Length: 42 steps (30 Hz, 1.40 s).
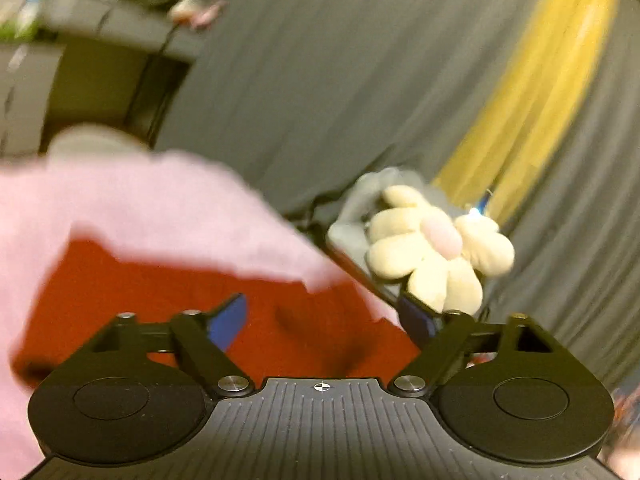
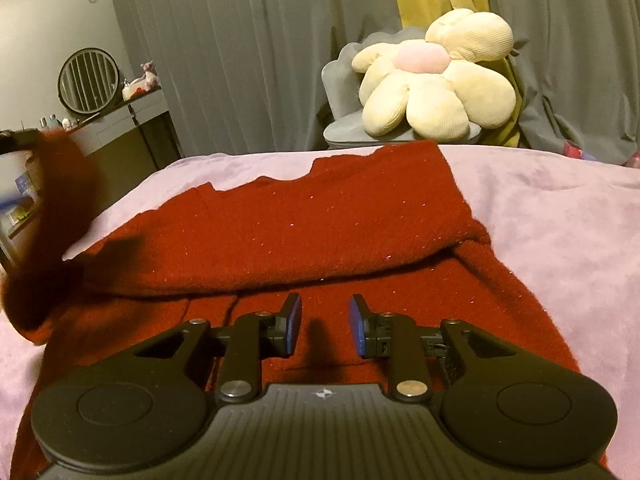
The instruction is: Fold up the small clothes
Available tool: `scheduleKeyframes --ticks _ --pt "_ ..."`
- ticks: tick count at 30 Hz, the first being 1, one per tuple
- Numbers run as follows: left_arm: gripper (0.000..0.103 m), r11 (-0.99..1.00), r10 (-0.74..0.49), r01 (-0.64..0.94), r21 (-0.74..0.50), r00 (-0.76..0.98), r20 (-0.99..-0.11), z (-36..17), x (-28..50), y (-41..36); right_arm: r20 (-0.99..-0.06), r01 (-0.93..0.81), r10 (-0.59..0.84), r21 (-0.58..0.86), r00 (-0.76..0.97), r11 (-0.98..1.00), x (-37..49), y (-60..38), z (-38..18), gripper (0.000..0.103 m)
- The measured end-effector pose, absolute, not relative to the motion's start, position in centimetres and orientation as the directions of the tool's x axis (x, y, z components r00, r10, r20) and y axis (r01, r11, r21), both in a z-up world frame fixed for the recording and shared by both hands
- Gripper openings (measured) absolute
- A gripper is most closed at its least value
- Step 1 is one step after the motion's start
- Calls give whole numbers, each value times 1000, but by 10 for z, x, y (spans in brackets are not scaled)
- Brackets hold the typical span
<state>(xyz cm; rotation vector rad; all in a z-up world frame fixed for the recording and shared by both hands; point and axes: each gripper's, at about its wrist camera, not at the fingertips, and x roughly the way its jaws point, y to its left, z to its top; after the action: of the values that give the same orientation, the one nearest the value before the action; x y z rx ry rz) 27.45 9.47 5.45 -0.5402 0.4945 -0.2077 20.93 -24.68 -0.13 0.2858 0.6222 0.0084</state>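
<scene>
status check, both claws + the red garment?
Left claw open, tilted, blurred. Right claw open, empty, low over the red sweater. Sweater partly folded on pink blanket; left end lifted, holder unclear. Nothing blocking.

Right tongs [image 2: 325, 326] parted over red sweater [image 2: 320, 232], pink blanket [image 2: 560, 208].

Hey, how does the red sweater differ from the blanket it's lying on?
The sweater is dark red, while the blanket is pale pink. The sweater is a knit with glittery flecks, and the blanket looks like smooth plush. The sweater has one part folded over itself, whereas the blanket lies spread out beneath it. Both are soft fabric.
</scene>
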Motion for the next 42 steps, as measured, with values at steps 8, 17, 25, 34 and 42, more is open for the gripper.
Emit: scheduleKeyframes --ticks 8,17,25,34,42 --pt "85 879 4 -280 -386 814 -581 -9 231 125 -559 -73 353 460 750 885 225 -246 -1 66" --pt "86 847 48 -353 -398 796 -603 -31 263 139 -532 -160 484 542 694 825 295 -210 8 70" --pt "86 786 53 -384 -485 823 -566 -27 249 164 -618 -130 494 538 612 833 351 -171 -22 32" --pt "87 826 -105 -206 -525 858 -502 -20 251 154 -531 -97 181 183 828 978 321 -184 31 11" --pt "92 858 -135 -170 -485 836 -531 -22 257 139 -615 172 -90 74 783 982 314 -265 3 11"
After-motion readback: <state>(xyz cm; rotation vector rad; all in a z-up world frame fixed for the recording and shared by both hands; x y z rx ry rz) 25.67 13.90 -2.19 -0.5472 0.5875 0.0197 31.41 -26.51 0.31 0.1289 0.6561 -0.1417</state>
